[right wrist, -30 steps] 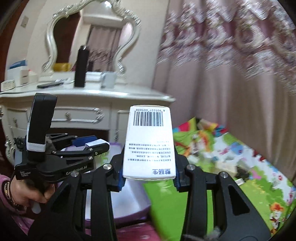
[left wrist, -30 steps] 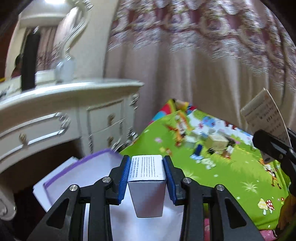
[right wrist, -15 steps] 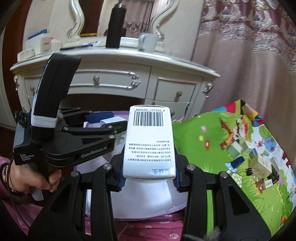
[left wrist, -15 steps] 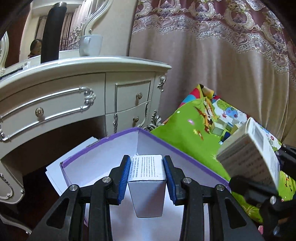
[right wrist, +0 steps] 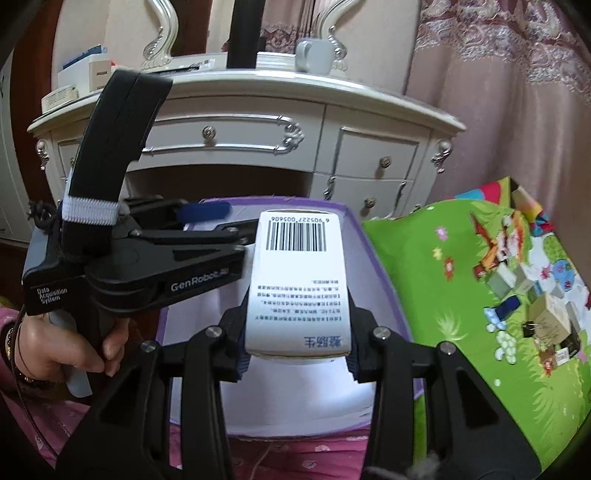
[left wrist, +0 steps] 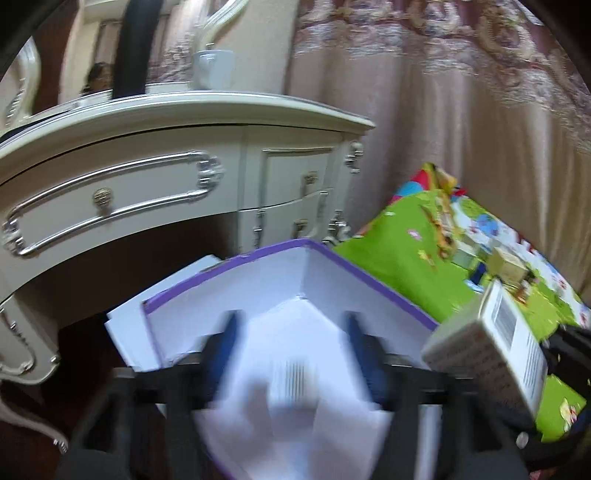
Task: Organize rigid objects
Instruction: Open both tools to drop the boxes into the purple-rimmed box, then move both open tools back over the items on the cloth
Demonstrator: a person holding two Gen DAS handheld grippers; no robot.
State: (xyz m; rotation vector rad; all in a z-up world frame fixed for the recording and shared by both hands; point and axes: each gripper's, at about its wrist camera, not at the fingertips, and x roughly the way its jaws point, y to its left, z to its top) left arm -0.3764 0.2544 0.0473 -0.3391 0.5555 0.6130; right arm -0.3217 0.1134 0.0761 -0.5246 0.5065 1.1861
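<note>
On the far left of the right wrist view, at about nine o'clock, a hand [right wrist: 70, 350] holds the handle of the left gripper [right wrist: 221, 221]. That gripper reaches over the purple box [right wrist: 373, 266]. Its jaws are opening. In its own view the left gripper [left wrist: 291, 354] is blurry, with its blue pads spread wide apart. A small white box [left wrist: 295, 376] sits between them, low at six o'clock. It is very blurry, and the pads do not seem to press on it, so it looks let go. It is over the white floor inside the purple box [left wrist: 229, 269].

In the middle of the right wrist view, the right gripper [right wrist: 297, 354] is clenched on a white barcode box [right wrist: 299, 280]. The box stands up between the pads, with the black barcode at the top, at twelve o'clock from the pads. It hangs over the near part of the purple box. In the left wrist view the same barcode box [left wrist: 491, 350] shows at four o'clock, tilted, just past the purple rim.

Behind the purple box, toward twelve o'clock, stands a cream dresser [right wrist: 258, 122] with silver handles. A white cup [right wrist: 314, 55] and a tall black bottle [right wrist: 245, 33] sit on top of it.

On the right, at three o'clock, lies a green play mat [right wrist: 424, 288] with cartoon pictures. A pile of small boxes [right wrist: 543, 314] rests on it, well apart from the purple box. A pink curtain [right wrist: 498, 92] hangs behind the mat.
</note>
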